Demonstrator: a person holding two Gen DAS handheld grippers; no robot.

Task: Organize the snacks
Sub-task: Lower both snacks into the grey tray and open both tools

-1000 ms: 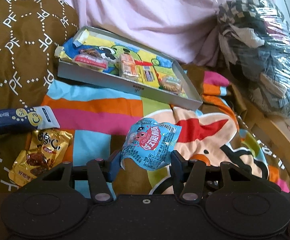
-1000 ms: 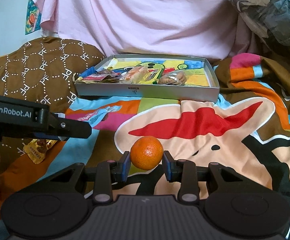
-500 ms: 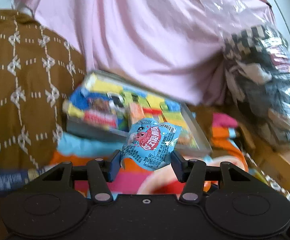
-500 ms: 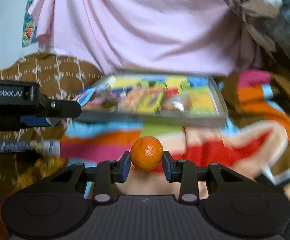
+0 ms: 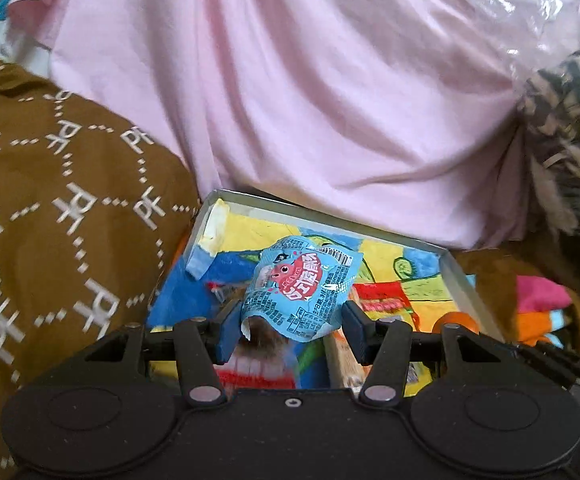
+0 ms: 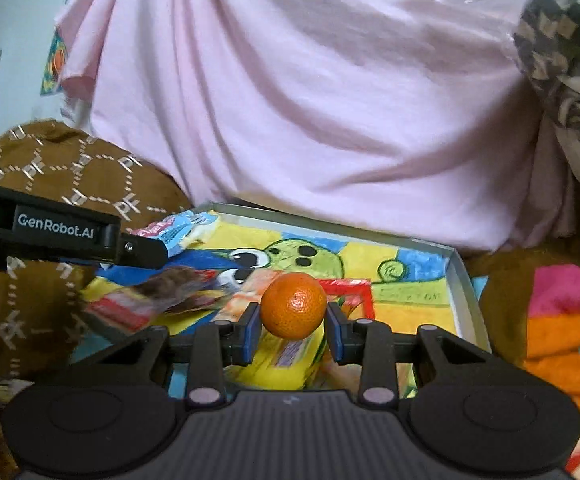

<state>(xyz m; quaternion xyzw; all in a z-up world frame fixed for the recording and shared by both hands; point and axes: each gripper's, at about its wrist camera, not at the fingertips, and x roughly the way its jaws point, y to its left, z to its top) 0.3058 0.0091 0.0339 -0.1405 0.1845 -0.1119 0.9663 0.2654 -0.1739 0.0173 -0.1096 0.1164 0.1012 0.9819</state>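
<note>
Snacks now hang over the tray (image 5: 455, 280), no longer short of it: left gripper (image 5: 288, 330) pinches the blue packet (image 5: 301, 292), right gripper (image 6: 291, 330) clamps the orange (image 6: 293, 306), ready for release

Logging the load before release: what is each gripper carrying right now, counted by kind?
Wrapped snack packets: 1, the blue packet clamped in the left gripper.
Fruit: 1, the orange clamped in the right gripper.
Total: 2, both held over the tray.
</note>
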